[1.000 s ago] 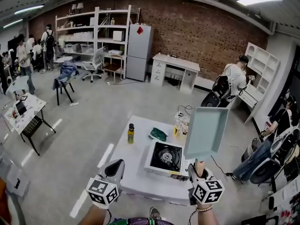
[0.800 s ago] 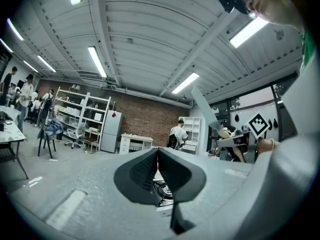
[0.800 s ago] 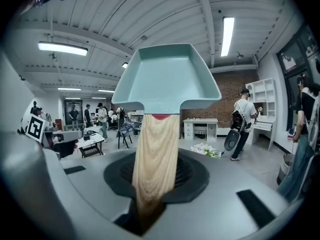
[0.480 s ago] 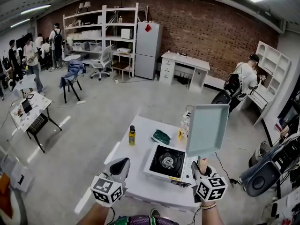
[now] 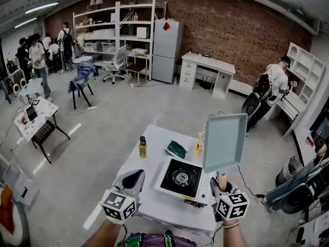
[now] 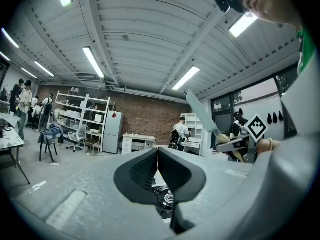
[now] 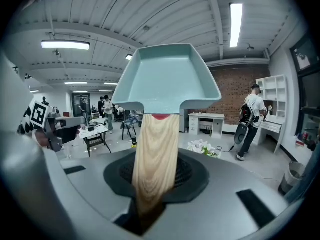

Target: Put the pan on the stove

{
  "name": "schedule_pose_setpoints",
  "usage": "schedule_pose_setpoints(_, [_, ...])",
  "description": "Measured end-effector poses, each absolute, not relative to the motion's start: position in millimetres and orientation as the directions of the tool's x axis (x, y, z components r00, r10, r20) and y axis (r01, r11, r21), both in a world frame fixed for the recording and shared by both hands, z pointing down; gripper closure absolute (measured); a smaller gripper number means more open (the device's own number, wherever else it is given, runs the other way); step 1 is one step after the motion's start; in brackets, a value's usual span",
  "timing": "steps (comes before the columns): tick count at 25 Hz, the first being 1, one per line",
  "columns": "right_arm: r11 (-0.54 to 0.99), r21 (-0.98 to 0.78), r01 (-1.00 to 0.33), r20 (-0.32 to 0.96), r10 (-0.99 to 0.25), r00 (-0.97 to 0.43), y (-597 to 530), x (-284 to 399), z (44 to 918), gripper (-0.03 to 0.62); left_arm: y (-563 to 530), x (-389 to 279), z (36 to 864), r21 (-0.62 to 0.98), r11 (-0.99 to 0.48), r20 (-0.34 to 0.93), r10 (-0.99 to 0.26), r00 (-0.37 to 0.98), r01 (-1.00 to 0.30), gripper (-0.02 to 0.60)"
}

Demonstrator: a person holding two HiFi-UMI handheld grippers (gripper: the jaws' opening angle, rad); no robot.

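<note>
A pale teal square pan (image 5: pixel 224 142) with a wooden handle (image 7: pixel 155 159) stands upright in the air, above the right side of the white table (image 5: pixel 149 205). My right gripper (image 5: pixel 221 181) is shut on that handle, the pan (image 7: pixel 166 75) rising straight up from its jaws. The portable gas stove (image 5: pixel 181 177) sits on the table just left of the pan. My left gripper (image 5: pixel 134 178) hovers over the table's near left part, shut with nothing in it; the left gripper view shows its jaws (image 6: pixel 157 170) pressed together above the stove's burner (image 6: pixel 166 200).
On the table behind the stove are a bottle (image 5: pixel 143 146), a green cloth (image 5: pixel 175 148) and white flowers (image 5: pixel 200 142). A person (image 5: pixel 278 81) stands at a desk far right; several people (image 5: pixel 36 55) are at the far left near shelving. Another table (image 5: pixel 33 118) stands left.
The head view has shifted a little, so the table and stove sit slightly lower and nearer. Both grippers keep their pose; the pan stays upright in the right one.
</note>
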State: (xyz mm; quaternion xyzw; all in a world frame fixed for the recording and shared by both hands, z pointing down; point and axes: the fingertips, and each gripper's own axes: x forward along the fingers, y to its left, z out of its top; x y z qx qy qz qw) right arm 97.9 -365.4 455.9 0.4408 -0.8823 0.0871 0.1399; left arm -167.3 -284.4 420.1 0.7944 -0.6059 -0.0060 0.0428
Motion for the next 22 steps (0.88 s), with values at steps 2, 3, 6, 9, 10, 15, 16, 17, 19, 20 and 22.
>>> schedule_pose_setpoints(2, [0.608, -0.033, -0.793, 0.334, -0.741, -0.582, -370.0, 99.7, 461.3, 0.507, -288.5, -163.1, 422.0, 0.076, -0.257, 0.044, -0.964, 0.260, -0.964, 0.565])
schedule_pose_setpoints(3, [0.614, -0.035, -0.789, 0.340, -0.735, -0.587, -372.5, 100.9, 464.3, 0.507, -290.6, -160.8, 422.9, 0.076, -0.253, 0.044, -0.965, 0.257, -0.964, 0.565])
schedule_pose_setpoints(6, [0.632, -0.036, -0.774, 0.357, -0.715, -0.601, -380.2, 107.0, 472.0, 0.507, -296.8, -152.5, 423.9, 0.076, -0.240, 0.042, -0.969, 0.244, -0.968, 0.565])
schedule_pose_setpoints(9, [0.651, -0.036, -0.758, 0.375, -0.695, -0.614, -387.6, 116.7, 475.5, 0.507, -301.9, -140.7, 420.6, 0.073, -0.227, 0.043, -0.972, 0.231, -0.971, 0.565])
schedule_pose_setpoints(10, [0.657, -0.035, -0.753, 0.379, -0.688, -0.618, -389.8, 118.9, 476.8, 0.507, -302.7, -137.5, 419.8, 0.072, -0.224, 0.043, -0.973, 0.228, -0.972, 0.565])
schedule_pose_setpoints(15, [0.697, -0.034, -0.716, 0.391, -0.650, -0.651, -398.7, 110.3, 488.3, 0.507, -301.6, -132.8, 420.9, 0.059, -0.206, 0.041, -0.977, 0.209, -0.977, 0.564])
schedule_pose_setpoints(16, [0.705, -0.037, -0.708, 0.394, -0.641, -0.658, -399.3, 107.7, 490.8, 0.507, -300.7, -132.1, 420.8, 0.058, -0.203, 0.039, -0.978, 0.205, -0.977, 0.565])
schedule_pose_setpoints(17, [0.713, -0.040, -0.700, 0.396, -0.632, -0.666, -399.7, 105.2, 493.4, 0.507, -299.9, -131.5, 420.8, 0.054, -0.199, 0.038, -0.979, 0.202, -0.978, 0.565])
schedule_pose_setpoints(19, [0.729, -0.042, -0.683, 0.400, -0.614, -0.680, -400.9, 100.9, 498.6, 0.507, -299.2, -130.9, 421.3, 0.048, -0.189, 0.038, -0.981, 0.190, -0.981, 0.565])
schedule_pose_setpoints(20, [0.738, -0.042, -0.673, 0.403, -0.604, -0.687, -401.3, 98.8, 501.4, 0.507, -298.8, -131.2, 422.0, 0.046, -0.182, 0.038, -0.982, 0.183, -0.982, 0.565])
schedule_pose_setpoints(22, [0.754, -0.035, -0.656, 0.413, -0.587, -0.697, -402.5, 95.6, 508.1, 0.507, -298.0, -131.9, 423.7, 0.045, -0.168, 0.040, -0.985, 0.170, -0.985, 0.565])
